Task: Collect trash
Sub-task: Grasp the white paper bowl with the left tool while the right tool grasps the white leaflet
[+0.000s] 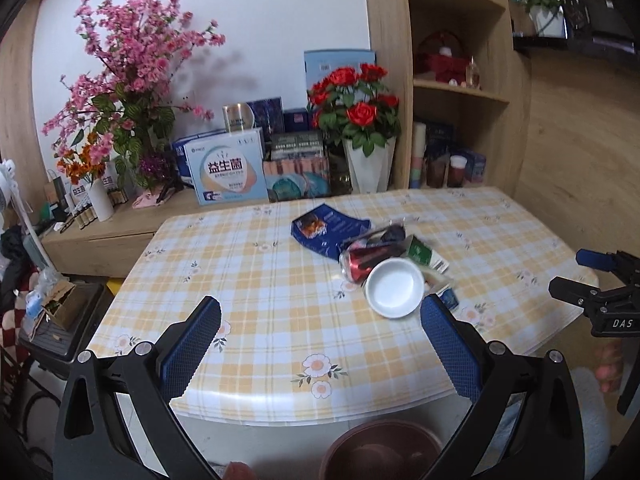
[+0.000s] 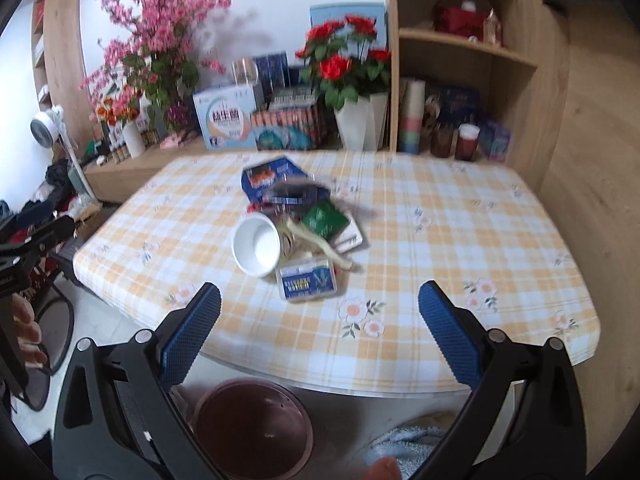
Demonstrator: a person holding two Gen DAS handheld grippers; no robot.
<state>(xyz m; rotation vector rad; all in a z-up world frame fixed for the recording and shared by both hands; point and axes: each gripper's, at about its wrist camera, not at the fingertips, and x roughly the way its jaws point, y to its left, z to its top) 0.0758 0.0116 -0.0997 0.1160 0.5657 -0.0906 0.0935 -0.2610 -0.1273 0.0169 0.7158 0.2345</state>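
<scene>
Since nothing has been picked up yet, the left gripper (image 1: 320, 344) is held spread and empty short of the bench (image 1: 256, 280); the trash — red can (image 1: 362, 262), white paper cup (image 1: 394, 288), blue wrapper (image 1: 328, 230) — lies heaped mid-bench, above the brown bin (image 2: 252, 428), and the right gripper (image 2: 320, 340) is likewise spread.

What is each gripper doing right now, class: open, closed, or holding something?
Left gripper: open, holding nothing, above the near table edge.
Right gripper: open, holding nothing, short of the trash pile.
</scene>
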